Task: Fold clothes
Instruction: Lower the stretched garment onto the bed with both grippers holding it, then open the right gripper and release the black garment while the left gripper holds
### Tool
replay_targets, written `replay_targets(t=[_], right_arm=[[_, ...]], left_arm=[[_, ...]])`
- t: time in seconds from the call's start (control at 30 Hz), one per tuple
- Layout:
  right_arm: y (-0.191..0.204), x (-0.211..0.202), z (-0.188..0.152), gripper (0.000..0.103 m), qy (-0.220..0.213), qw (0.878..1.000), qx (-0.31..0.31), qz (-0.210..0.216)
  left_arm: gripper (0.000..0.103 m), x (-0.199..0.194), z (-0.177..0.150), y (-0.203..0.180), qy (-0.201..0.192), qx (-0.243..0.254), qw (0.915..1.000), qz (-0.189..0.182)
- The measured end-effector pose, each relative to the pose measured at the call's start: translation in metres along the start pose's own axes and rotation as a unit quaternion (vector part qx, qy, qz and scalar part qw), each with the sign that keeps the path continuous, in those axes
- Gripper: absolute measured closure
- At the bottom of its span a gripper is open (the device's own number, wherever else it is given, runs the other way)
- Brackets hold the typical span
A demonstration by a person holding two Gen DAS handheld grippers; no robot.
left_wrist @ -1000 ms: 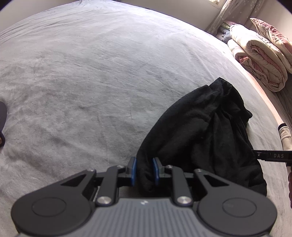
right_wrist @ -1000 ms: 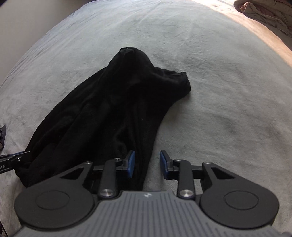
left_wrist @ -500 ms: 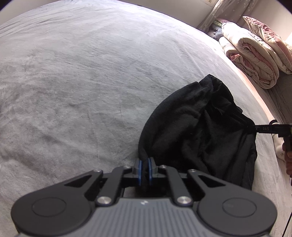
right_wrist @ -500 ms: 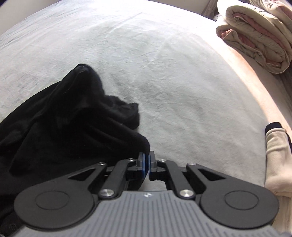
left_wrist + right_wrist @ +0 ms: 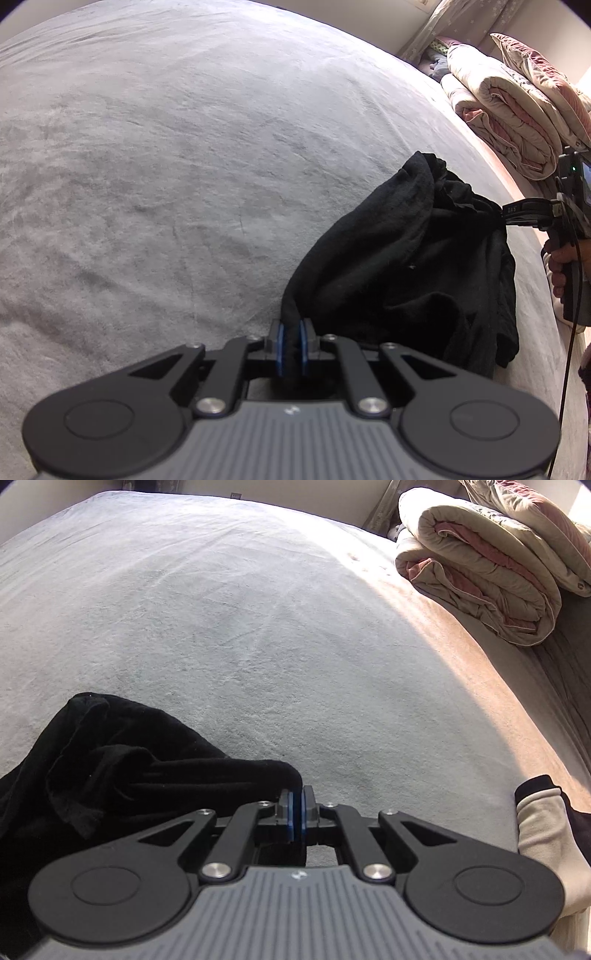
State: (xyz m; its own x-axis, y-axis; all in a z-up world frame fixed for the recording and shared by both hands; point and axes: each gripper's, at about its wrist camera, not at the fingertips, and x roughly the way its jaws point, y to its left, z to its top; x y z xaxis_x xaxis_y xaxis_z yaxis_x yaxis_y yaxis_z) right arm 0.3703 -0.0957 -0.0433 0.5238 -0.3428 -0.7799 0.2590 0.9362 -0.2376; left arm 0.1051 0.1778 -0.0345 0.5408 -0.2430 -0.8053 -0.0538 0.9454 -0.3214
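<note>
Garment bunched between both | left hand-held gripper clamps edge | right hand-held gripper clamps corner

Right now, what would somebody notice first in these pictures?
The black garment, bunched on the grey bed cover, pinched by the left gripper at its near edge and the right gripper at its other end. Next, the rolled quilt at the bed's far right.

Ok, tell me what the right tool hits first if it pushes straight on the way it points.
Probably the bare grey bed cover just ahead; the right tool, shut on the black garment, points down at it. Depth is uncertain.
</note>
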Motion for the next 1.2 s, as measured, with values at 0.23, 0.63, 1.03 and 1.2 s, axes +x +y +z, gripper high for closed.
replay_targets(t=[0.23, 0.63, 1.03, 1.2], right_arm=[[0.012, -0.025, -0.014, 0.065, 0.002, 1.0, -0.015, 0.024], [0.011, -0.07, -0.049, 0.058, 0.086, 0.987, 0.026, 0.134], [0.01, -0.054, -0.081, 0.097, 0.134, 0.986, -0.004, 0.103], [-0.012, -0.042, -0.071, 0.098, 0.113, 0.993, -0.025, -0.001]], left_arm=[[0.093, -0.001, 0.0, -0.004, 0.001, 0.011, 0.9999, 0.008], [0.092, 0.0, 0.0, -0.004, 0.003, 0.004, 0.9999, 0.01], [0.092, 0.0, 0.0, -0.004, 0.003, 0.002, 0.9999, 0.01], [0.092, 0.0, 0.001, -0.004, 0.003, 0.002, 0.9999, 0.01]])
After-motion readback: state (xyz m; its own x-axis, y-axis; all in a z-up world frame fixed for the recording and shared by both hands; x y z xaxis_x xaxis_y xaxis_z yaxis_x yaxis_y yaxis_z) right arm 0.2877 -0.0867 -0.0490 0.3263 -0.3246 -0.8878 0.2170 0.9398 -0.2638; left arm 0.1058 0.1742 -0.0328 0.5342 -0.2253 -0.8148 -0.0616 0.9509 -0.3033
